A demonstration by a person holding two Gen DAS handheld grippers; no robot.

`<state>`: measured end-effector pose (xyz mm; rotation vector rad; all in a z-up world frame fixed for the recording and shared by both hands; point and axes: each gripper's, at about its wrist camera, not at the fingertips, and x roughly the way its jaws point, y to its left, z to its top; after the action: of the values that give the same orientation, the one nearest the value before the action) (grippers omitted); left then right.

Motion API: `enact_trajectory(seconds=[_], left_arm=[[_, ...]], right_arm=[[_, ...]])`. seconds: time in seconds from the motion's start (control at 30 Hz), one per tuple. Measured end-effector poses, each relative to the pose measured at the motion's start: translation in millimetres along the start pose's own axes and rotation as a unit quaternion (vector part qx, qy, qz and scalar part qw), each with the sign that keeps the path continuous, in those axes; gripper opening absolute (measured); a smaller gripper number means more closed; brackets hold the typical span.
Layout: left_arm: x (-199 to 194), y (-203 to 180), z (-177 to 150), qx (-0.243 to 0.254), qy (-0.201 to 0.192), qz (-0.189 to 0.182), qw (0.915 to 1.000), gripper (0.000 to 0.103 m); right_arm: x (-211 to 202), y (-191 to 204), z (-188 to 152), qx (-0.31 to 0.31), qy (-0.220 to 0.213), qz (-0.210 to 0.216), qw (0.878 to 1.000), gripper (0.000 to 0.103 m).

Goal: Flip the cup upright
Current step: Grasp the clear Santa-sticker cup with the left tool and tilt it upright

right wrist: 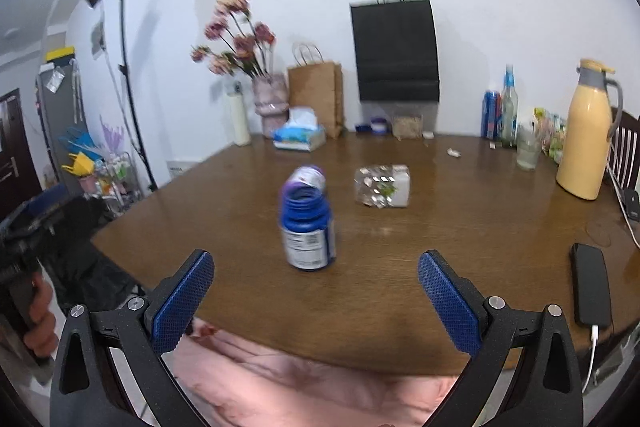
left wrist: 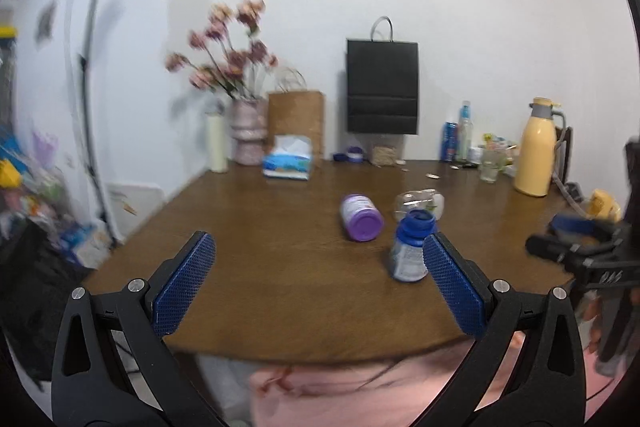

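Observation:
A blue bottle-like cup with a white label stands upright on the brown table, mouth up; it also shows in the left wrist view. A purple cup lies on its side behind it, partly hidden in the right wrist view. A clear glass cup lies on its side further right, also in the left wrist view. My left gripper is open and empty above the table's near edge. My right gripper is open and empty, just short of the blue cup.
Along the back wall stand a flower vase, paper bags, a tissue box, bottles and a yellow jug. A phone lies charging at the right edge. The right gripper shows in the left view.

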<state>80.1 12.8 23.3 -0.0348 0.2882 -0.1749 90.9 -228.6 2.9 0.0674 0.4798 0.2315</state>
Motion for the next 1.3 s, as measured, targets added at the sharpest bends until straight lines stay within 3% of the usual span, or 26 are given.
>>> enact_trajectory(seconds=[0.07,0.13,0.2,0.33,0.43,0.5,0.57,0.67,0.73,0.8,1.0,1.07,1.2,1.23,1.27,1.3], left_arm=[[26.4,5.0,8.4,-0.022,0.016,-0.035,0.999,0.103],[54.7,4.0,16.8,-0.024,0.04,-0.06,0.9971,0.103],[84.5,-4.8,27.9,0.003,0.07,-0.081,0.9943,0.103],[128.6,-34.0,49.0,0.076,0.079,-0.104,0.9885,0.103],[161.9,-58.6,62.7,0.132,0.097,-0.137,0.977,0.103],[184.8,-74.4,70.9,0.167,0.125,-0.169,0.9633,0.103],[207.2,-90.0,76.5,0.21,0.149,-0.208,0.9438,0.103],[243.7,-116.1,81.3,0.271,0.179,-0.224,0.9191,0.103],[270.0,-133.8,80.2,0.31,0.211,-0.252,0.892,0.103],[292.0,-148.0,76.9,0.34,0.224,-0.266,0.8737,0.103],[353.9,-186.8,50.1,0.41,0.305,-0.307,0.803,0.103],[373.7,-195.6,41.0,0.408,0.339,-0.309,0.7892,0.103],[405.9,-204.1,24.5,0.406,0.379,-0.288,0.7801,0.097],[411.9,-203.1,22.1,0.397,0.391,-0.288,0.7788,0.092],[418.5,-202.9,20.1,0.388,0.402,-0.287,0.7782,0.074],[423.3,-201.0,17.9,0.377,0.415,-0.282,0.7782,0.067]], right_arm=[[24.5,-19.1,8.0,0.017,0.036,0.02,0.999,0.103],[42.2,-36.2,17.4,0.029,0.044,0.027,0.998,0.103],[55.3,-46.4,27.5,0.024,0.047,0.017,0.998,0.103],[80.7,-66.6,45.5,0.03,0.058,0.013,0.998,0.103],[104.2,-83.9,58.8,0.043,0.073,0.027,0.996,0.103],[116.4,-92.0,64.2,0.047,0.077,0.028,0.996,0.103],[130.3,-102.6,69.4,0.052,0.083,0.029,0.995,0.103],[148.3,-118.6,75.0,0.064,0.092,0.038,0.993,0.103],[159.0,-130.1,77.7,0.072,0.095,0.041,0.992,0.098],[167.0,-139.0,78.0,0.076,0.101,0.044,0.991,0.092],[186.9,-162.8,72.4,0.094,0.121,0.055,0.987,0.092],[191.9,-169.4,70.8,0.099,0.124,0.059,0.986,0.092],[201.6,-182.3,67.4,0.109,0.128,0.062,0.984,0.092],[203.6,-184.3,66.2,0.111,0.129,0.064,0.983,0.092],[204.7,-185.6,65.4,0.111,0.13,0.065,0.983,0.092],[206.5,-186.9,64.4,0.113,0.131,0.065,0.983,0.092]])
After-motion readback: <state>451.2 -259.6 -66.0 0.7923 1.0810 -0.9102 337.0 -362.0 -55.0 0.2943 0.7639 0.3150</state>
